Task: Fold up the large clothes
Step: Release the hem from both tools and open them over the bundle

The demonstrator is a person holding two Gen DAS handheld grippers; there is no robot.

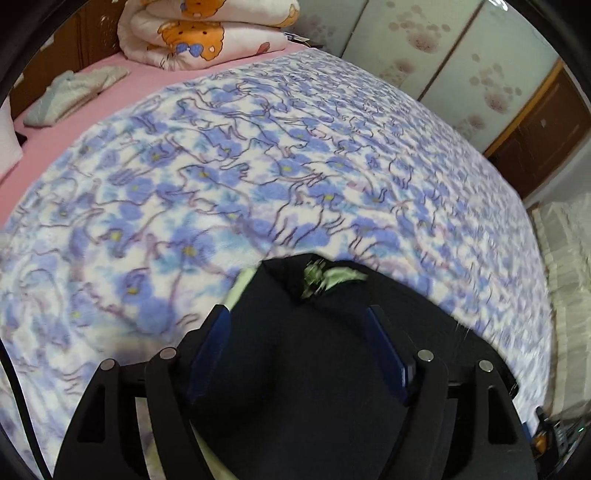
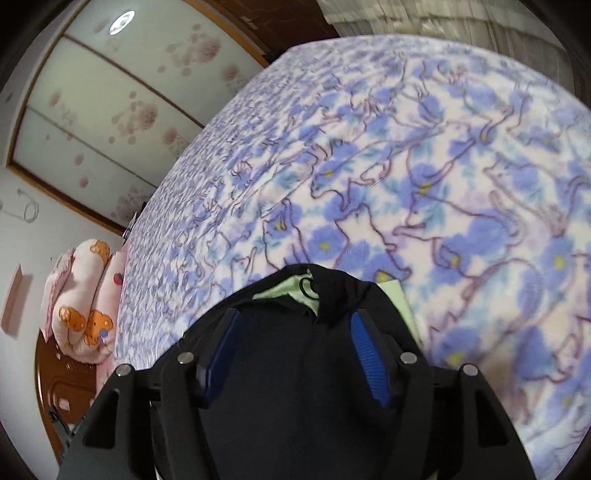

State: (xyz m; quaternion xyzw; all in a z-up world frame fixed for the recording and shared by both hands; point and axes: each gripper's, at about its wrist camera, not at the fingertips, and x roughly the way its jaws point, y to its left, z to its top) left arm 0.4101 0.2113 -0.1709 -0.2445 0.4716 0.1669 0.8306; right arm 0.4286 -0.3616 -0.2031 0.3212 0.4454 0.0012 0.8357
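A black garment (image 1: 280,291) with a pale green lining (image 1: 341,277) lies on the blue-flowered blanket (image 1: 258,166) near the bottom of the left wrist view. My left gripper (image 1: 297,310) stands open over it, its blue pads wide apart and the black cloth lying loose between them. In the right wrist view the same black garment (image 2: 343,291) shows its green lining (image 2: 284,290) and a thin black loop. My right gripper (image 2: 295,314) is open as well, pads spread to either side of the cloth. The garment's lower part is hidden under both grippers.
The flowered blanket (image 2: 406,166) covers most of the bed. A folded bear-print quilt (image 1: 207,29) (image 2: 85,314) and a pale folded garment (image 1: 70,96) rest on the pink sheet (image 1: 92,110) at the head. Flower-patterned sliding doors (image 1: 443,55) (image 2: 110,92) stand beyond the bed's edge.
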